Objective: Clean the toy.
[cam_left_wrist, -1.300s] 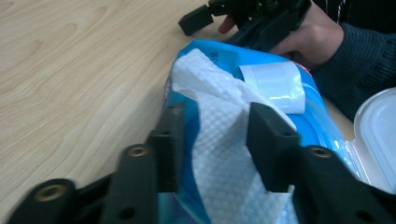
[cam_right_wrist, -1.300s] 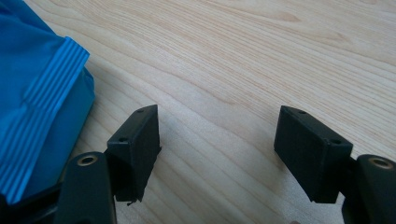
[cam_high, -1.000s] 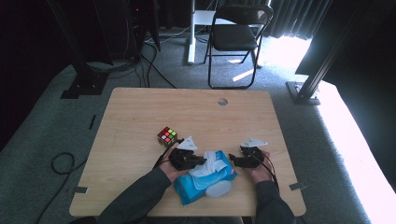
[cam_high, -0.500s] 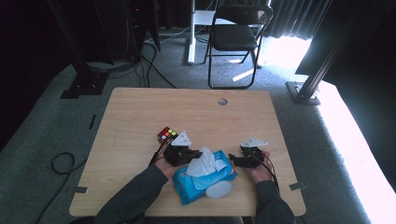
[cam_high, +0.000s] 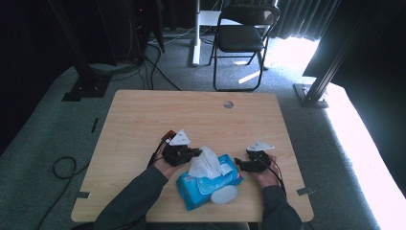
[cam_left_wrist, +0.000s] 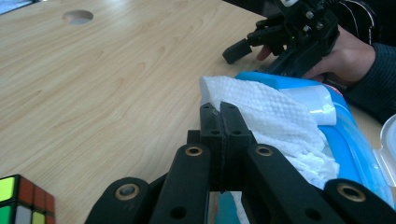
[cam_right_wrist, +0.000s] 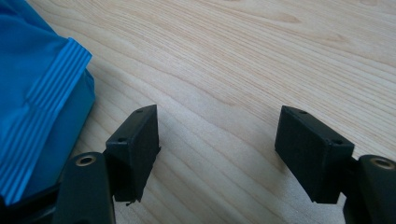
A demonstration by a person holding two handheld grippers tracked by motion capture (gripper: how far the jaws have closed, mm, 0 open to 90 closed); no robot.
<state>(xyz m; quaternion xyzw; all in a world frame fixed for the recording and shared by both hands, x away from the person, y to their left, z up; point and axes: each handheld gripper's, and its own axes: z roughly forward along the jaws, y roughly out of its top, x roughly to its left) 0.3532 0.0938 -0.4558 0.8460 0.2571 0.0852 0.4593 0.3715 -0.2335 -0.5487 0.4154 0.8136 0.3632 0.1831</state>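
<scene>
Cube [cam_high: 167, 135] sat on the worktop [cam_high: 143, 120] at about 10 o'clock from the left gripper [cam_high: 191, 154], just beside it; in the left gripper view it showed at the lower-left corner [cam_left_wrist: 18, 198].

Left gripper: fingers [cam_left_wrist: 212, 126] fully closed, pinching the near edge of a white wipe [cam_high: 206, 163]. In the left gripper view the wipe [cam_left_wrist: 261, 112] stood up out of the pack and draped toward 4 o'clock behind the fingers.

Pack [cam_high: 208, 184]: blue, lying flat near the worktop's front edge, between the two grippers. Its clear lid [cam_high: 224, 194] was flipped open and rested at about 5 o'clock from the wipe.

Right gripper [cam_high: 242, 165]: held in the person's right hand [cam_high: 268, 175], at 3 o'clock from the pack, pointing toward it. In the right gripper view its fingers [cam_right_wrist: 140, 140] stood well apart with bare worktop between them and nothing gripped. The pack's blue end [cam_right_wrist: 37, 93] lay at 10 o'clock from the left-hand finger, near it; contact could not be told.
</scene>
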